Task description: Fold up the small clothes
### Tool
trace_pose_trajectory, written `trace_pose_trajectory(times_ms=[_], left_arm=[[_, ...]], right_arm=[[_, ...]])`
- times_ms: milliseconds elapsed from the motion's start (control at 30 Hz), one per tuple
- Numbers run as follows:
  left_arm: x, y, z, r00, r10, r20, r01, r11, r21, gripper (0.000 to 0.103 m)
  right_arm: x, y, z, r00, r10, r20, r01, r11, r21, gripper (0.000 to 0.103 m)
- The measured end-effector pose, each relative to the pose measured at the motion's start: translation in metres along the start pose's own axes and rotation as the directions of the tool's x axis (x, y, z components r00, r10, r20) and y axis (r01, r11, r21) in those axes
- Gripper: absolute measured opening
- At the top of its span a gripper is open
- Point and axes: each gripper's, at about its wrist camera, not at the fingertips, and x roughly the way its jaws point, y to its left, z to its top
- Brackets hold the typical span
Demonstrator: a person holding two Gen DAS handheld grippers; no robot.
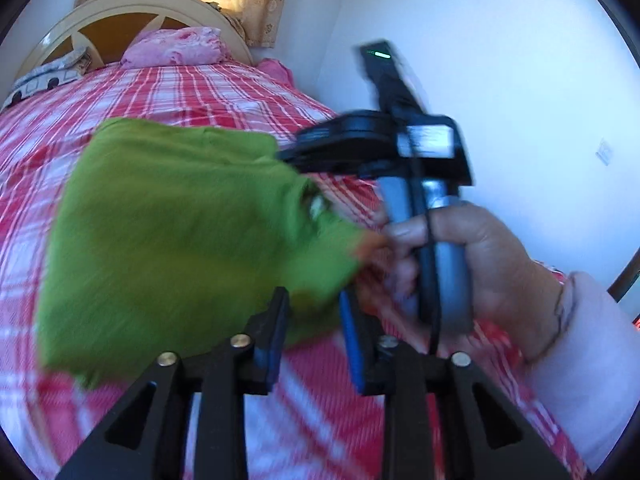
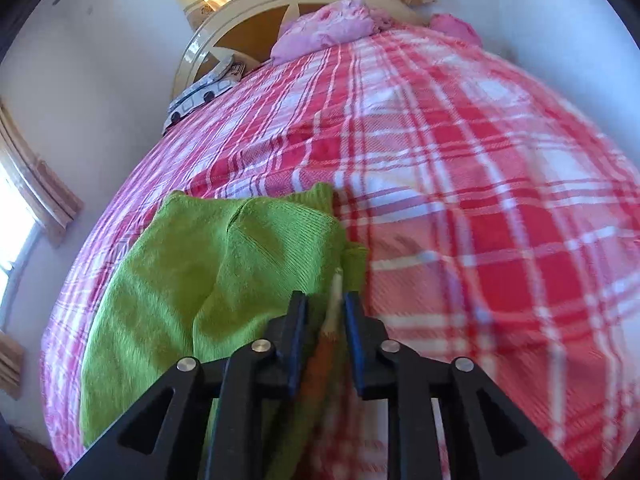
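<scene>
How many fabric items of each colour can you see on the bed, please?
Green: 1, the green garment
Pink: 2, the pink pillow and a pink bundle beside it
Red-and-white: 1, the plaid bedspread
Grey-and-white: 1, a patterned cloth by the headboard
Total: 5

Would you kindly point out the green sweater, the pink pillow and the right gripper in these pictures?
green sweater (image 2: 168, 264): right wrist view, on the flat knit panel left of the fold.
pink pillow (image 1: 176, 50): left wrist view, on its crumpled front face.
right gripper (image 2: 325, 312): right wrist view, midway between its fingertips.
</scene>
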Motion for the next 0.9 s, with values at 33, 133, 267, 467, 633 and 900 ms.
trace_pose_trajectory(times_ms=[33, 133, 267, 467, 633, 900], left_arm=[[-0.005, 0.007, -0.002, 1.0, 0.002, -0.001, -0.002, 1.0, -0.007, 0.035], [-0.033, 0.034, -0.009, 0.998, 0.055, 0.025, -0.054, 0.997, -0.055, 0.037], [-0.049, 0.062, 0.007, 0.988, 0.135, 0.074, -0.125, 0.984, -0.124, 0.037], [-0.025, 0.08, 0.036, 0.949, 0.315, 0.027, -0.31, 0.943, -0.119, 0.037], [-0.016, 0.078, 0.028, 0.913, 0.407, 0.009, -0.406, 0.912, -0.064, 0.047], [-0.011, 0.078, 0.018, 0.877, 0.481, -0.01, -0.481, 0.877, -0.003, 0.049]], right_arm=[[-0.008, 0.001, -0.001, 0.999, -0.03, 0.025, 0.03, 1.0, -0.008, 0.02], [-0.048, 0.004, -0.017, 0.993, -0.067, 0.099, 0.074, 0.995, -0.067, 0.02], [-0.084, 0.019, -0.042, 0.993, -0.002, 0.119, 0.014, 0.995, -0.103, 0.02], [-0.084, 0.049, -0.06, 0.997, 0.013, 0.077, -0.004, 0.993, -0.117, 0.02], [-0.072, 0.042, -0.082, 0.999, -0.029, 0.032, 0.031, 0.997, -0.067, 0.02], [-0.059, 0.032, -0.115, 0.999, 0.009, -0.033, -0.008, 0.999, 0.034, 0.023]])
